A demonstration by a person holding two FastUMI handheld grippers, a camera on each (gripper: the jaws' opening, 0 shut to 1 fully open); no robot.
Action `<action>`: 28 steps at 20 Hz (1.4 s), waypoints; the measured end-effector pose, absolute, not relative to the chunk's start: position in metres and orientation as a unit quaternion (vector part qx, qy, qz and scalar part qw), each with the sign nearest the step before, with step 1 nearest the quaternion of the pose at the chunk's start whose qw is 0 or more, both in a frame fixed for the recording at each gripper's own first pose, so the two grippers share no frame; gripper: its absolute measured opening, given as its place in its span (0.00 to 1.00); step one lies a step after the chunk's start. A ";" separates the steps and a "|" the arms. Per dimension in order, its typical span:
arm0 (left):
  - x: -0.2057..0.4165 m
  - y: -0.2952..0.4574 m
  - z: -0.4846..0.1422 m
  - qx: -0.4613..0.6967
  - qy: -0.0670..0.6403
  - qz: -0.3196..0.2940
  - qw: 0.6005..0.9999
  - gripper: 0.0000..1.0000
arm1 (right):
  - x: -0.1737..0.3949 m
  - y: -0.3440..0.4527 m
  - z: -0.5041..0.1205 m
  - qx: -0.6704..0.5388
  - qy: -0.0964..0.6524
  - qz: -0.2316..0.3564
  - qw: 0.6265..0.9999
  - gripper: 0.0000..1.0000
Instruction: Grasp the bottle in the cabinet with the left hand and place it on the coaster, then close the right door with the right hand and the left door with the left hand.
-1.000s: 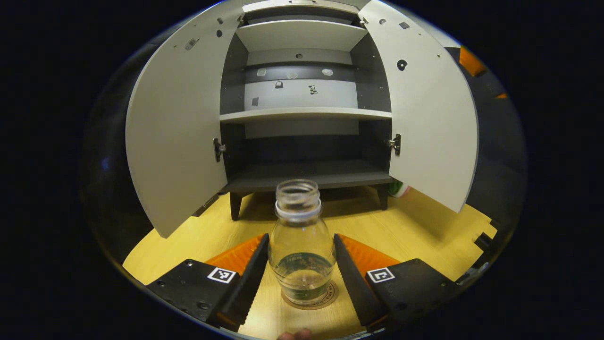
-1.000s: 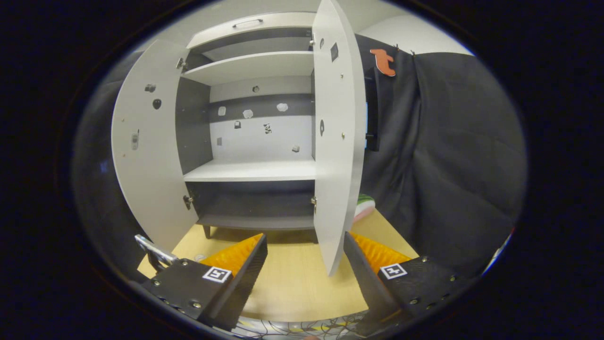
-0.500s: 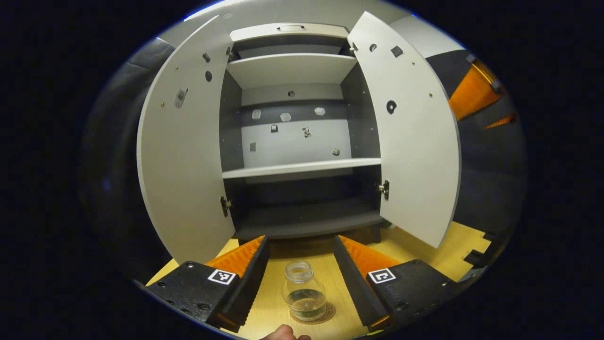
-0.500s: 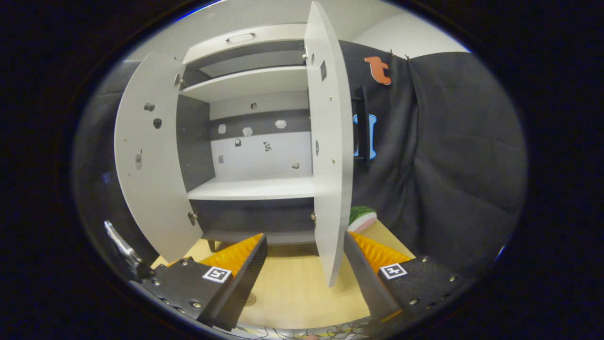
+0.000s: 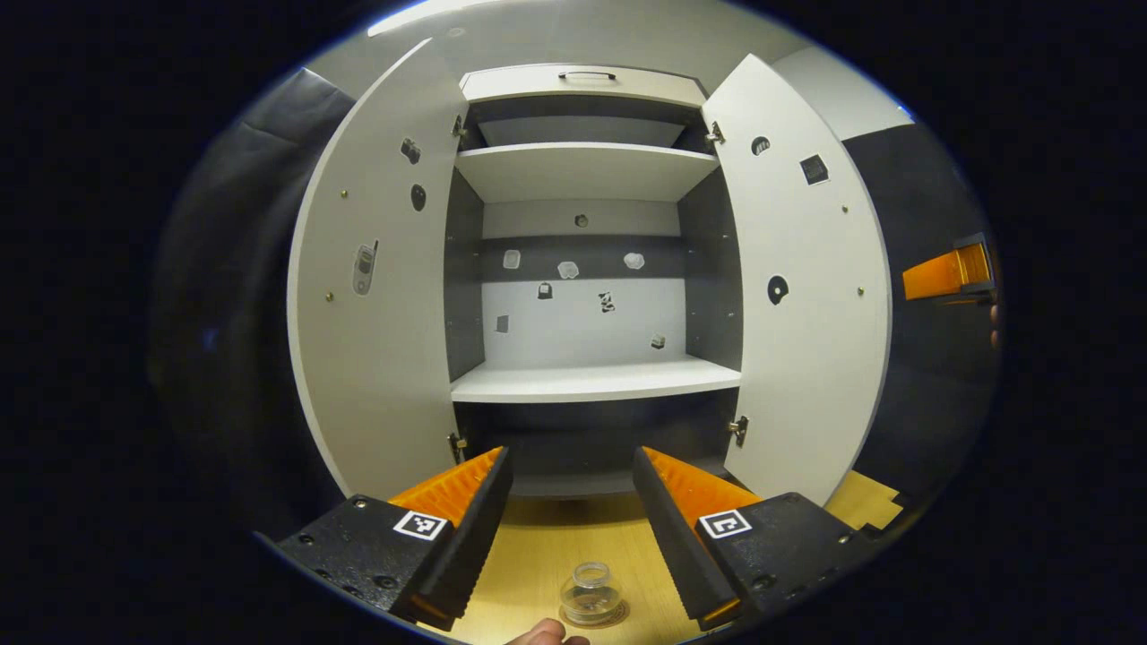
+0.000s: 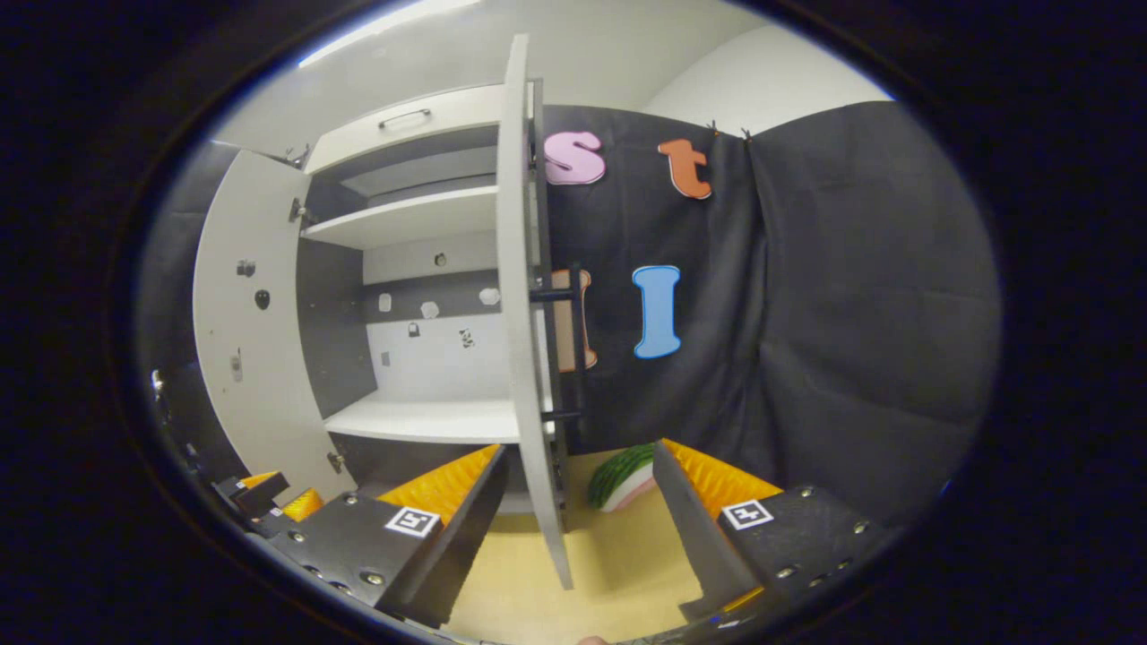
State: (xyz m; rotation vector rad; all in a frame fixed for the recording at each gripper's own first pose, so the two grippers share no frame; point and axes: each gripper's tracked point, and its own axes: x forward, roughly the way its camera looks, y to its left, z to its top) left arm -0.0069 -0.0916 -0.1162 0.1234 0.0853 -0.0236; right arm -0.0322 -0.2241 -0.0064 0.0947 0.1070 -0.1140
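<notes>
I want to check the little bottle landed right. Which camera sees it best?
The left gripper view: the glass bottle stands upright on the coaster, below the open left gripper. In the right gripper view I cannot find the bottle.

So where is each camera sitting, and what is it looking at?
Left gripper view: rides on the left gripper, facing straight into the open cabinet; its own open jaws show at the bottom, above the bottle on the coaster, with a fingertip at the edge.
Right gripper view: rides on the right gripper, facing the thin edge of the right door and the black cloth; its open jaws show at the bottom.
Both share: the cabinet, its two open doors, the wooden table.
</notes>
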 end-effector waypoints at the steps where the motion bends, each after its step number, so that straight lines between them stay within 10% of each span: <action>1: -0.008 -0.087 -0.113 0.066 0.046 -0.006 0.997 0.87 | -0.028 -0.232 -0.004 0.048 0.051 -0.058 0.996 0.99; 28: -0.045 -0.048 -0.087 0.037 0.058 0.025 0.997 0.87 | 0.018 -0.158 -0.015 0.050 0.057 0.059 0.995 0.98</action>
